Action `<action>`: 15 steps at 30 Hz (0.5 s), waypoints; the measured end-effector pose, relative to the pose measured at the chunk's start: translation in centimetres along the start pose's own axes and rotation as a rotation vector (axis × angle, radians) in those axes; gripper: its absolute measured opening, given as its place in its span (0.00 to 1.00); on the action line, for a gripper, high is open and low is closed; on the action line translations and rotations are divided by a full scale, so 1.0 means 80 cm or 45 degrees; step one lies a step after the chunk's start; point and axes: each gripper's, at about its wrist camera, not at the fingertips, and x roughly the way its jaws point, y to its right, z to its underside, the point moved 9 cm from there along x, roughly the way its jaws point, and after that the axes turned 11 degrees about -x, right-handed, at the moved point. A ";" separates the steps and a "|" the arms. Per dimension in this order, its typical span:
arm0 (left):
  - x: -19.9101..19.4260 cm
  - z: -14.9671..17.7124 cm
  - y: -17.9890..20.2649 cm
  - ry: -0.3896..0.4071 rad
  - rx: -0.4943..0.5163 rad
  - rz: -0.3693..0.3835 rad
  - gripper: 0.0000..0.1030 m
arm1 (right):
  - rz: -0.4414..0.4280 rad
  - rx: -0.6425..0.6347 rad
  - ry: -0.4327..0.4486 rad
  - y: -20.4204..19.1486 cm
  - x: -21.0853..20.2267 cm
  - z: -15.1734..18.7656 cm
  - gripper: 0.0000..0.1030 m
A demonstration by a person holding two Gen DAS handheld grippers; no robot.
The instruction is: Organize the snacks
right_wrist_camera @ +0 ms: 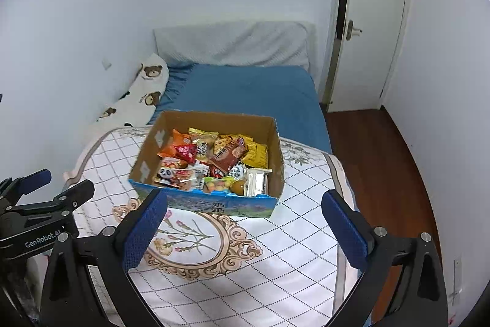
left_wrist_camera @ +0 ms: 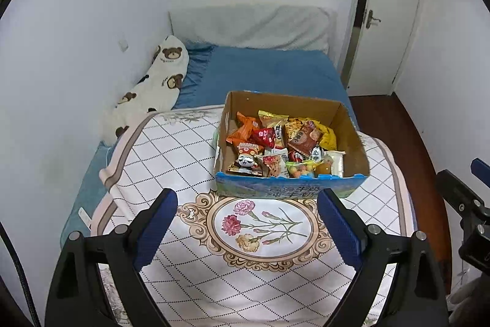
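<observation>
Left wrist view: cardboard box (left_wrist_camera: 284, 189) full of snack packets (left_wrist_camera: 284, 143) on quilt (left_wrist_camera: 171, 149); left gripper (left_wrist_camera: 247, 201) and right gripper (right_wrist_camera: 244, 201) gape wide, empty.

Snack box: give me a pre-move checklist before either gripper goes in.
1. Left gripper open, nothing between its fingers: ok.
2. Right gripper open, nothing between its fingers: ok.
3. Cardboard box upright on the flowered quilt, top open: ok.
4. Snacks sorted inside the box: not ok, packets lie jumbled and overlapping.
5. Grippers clear of the box: ok, neither touches it.
6. Anything hidden under the top packets: cannot tell.
</observation>
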 end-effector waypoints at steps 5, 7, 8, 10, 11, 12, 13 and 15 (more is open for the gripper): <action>-0.034 0.003 -0.002 0.020 -0.011 0.017 0.91 | -0.013 -0.006 0.045 -0.011 -0.044 0.003 1.00; -0.047 0.002 -0.003 0.046 -0.008 0.019 0.91 | -0.016 -0.007 0.056 -0.013 -0.056 0.006 1.00; -0.051 0.002 -0.003 0.052 -0.010 0.019 0.91 | -0.013 -0.009 0.061 -0.014 -0.062 0.007 1.00; -0.060 0.002 -0.004 0.063 -0.012 0.025 0.91 | -0.015 -0.007 0.067 -0.015 -0.068 0.008 1.00; -0.063 0.003 -0.003 0.068 -0.010 0.027 0.91 | -0.013 -0.004 0.070 -0.014 -0.072 0.009 1.00; -0.065 0.003 -0.003 0.072 -0.010 0.027 0.91 | -0.011 -0.003 0.071 -0.014 -0.073 0.009 1.00; -0.066 0.003 -0.003 0.079 -0.007 0.025 0.91 | -0.006 0.000 0.074 -0.013 -0.075 0.010 1.00; -0.066 0.002 -0.001 0.090 -0.005 0.024 0.91 | 0.004 0.005 0.079 -0.009 -0.076 0.010 1.00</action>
